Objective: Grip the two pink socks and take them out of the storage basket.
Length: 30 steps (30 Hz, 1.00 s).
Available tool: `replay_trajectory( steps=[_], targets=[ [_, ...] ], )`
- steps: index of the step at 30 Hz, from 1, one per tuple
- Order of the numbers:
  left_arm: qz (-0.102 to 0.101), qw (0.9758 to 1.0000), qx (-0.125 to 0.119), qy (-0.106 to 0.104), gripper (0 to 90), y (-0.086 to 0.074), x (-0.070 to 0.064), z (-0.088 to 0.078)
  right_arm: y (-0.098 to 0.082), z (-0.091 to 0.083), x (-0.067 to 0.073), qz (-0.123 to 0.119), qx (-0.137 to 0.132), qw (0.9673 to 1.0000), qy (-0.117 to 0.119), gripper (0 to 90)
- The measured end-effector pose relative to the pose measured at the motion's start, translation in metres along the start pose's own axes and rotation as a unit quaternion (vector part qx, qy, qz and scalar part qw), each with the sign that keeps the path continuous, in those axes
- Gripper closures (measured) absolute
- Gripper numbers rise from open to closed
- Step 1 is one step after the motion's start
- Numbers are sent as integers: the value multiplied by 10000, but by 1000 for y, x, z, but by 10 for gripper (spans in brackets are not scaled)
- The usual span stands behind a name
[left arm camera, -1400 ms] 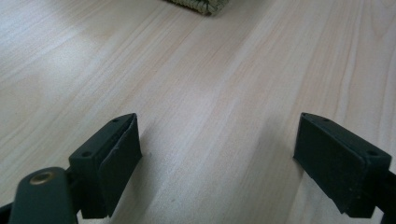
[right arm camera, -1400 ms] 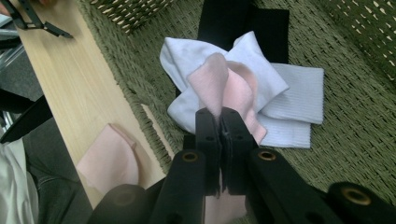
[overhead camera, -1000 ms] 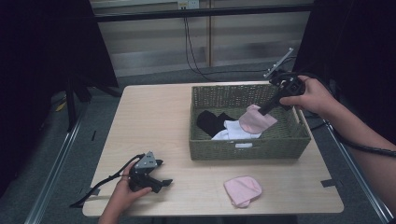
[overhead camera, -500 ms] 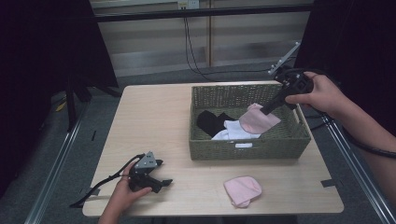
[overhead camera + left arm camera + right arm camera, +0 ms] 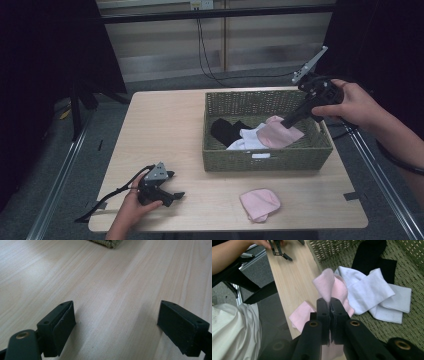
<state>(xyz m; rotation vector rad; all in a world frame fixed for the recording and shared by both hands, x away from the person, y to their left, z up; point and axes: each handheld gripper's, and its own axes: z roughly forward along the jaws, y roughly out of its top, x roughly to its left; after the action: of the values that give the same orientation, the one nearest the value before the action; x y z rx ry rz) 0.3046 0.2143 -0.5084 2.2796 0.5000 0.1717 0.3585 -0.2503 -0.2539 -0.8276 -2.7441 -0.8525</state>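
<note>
My right gripper [image 5: 287,121] [image 5: 330,303] is shut on a pink sock [image 5: 279,134] [image 5: 329,291], which hangs from its jaws above the right half of a woven green basket [image 5: 265,160]. Inside the basket lie a white sock [image 5: 246,138] [image 5: 377,297] and a black sock [image 5: 224,130] [image 5: 372,257]. A second pink sock [image 5: 260,204] [image 5: 301,315] lies flat on the wooden table [image 5: 165,130] in front of the basket. My left gripper [image 5: 175,190] [image 5: 117,327] rests on the table near its front left corner, jaws open with bare wood between them.
The basket's corner [image 5: 107,243] shows far ahead of the left gripper. A black cable [image 5: 107,197] trails from the left gripper toward the table's front left edge. Metal rails [image 5: 60,185] run along both sides of the table, and the floor lies beyond.
My right gripper has risen and drawn back toward the basket's right rim, lifting the pink sock higher out of the basket. The left gripper has stayed where it was.
</note>
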Motion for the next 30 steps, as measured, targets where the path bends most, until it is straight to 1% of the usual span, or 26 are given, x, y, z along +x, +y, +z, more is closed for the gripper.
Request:
replay_trajectory(
  steps=[4, 7, 10, 11, 12, 14, 17, 24, 25, 30],
  targets=[
    [1, 10000, 0, 0, 140, 0, 0, 0, -1, 3, 9, -108, 23, 9999, 88, 868],
    [-1, 10000, 0, 0, 140, 0, 0, 0, -1, 7, 14, -144, 73, 9997, 159, 868],
    [-2, 10000, 0, 1, 140, 0, 0, 0, -2, 14, 17, -239, 85, 9994, 245, 867],
    [0, 10000, 1, 0, 140, 0, 0, 0, -2, 17, 19, -235, 116, 9993, 261, 867],
    [-3, 10000, 0, -2, 140, 0, 0, 0, -3, 20, 19, -263, 104, 9992, 284, 868],
    [-1, 10000, 1, -1, 140, 0, 0, 0, -3, 25, 19, -210, 146, 9991, 340, 867],
    [-1, 10000, 0, 0, 140, 0, 0, 0, -4, 34, 19, -247, 169, 9987, 408, 867],
    [0, 10000, 1, 0, 140, 0, 0, 0, -5, 56, 19, -217, 293, 9979, 527, 865],
    [0, 10000, 1, 0, 140, 0, 0, 0, -5, 59, 18, -243, 272, 9978, 559, 865],
    [-1, 10000, 1, 0, 140, 0, 0, 0, -7, 73, 17, -239, 308, 9974, 600, 860]
  ],
)
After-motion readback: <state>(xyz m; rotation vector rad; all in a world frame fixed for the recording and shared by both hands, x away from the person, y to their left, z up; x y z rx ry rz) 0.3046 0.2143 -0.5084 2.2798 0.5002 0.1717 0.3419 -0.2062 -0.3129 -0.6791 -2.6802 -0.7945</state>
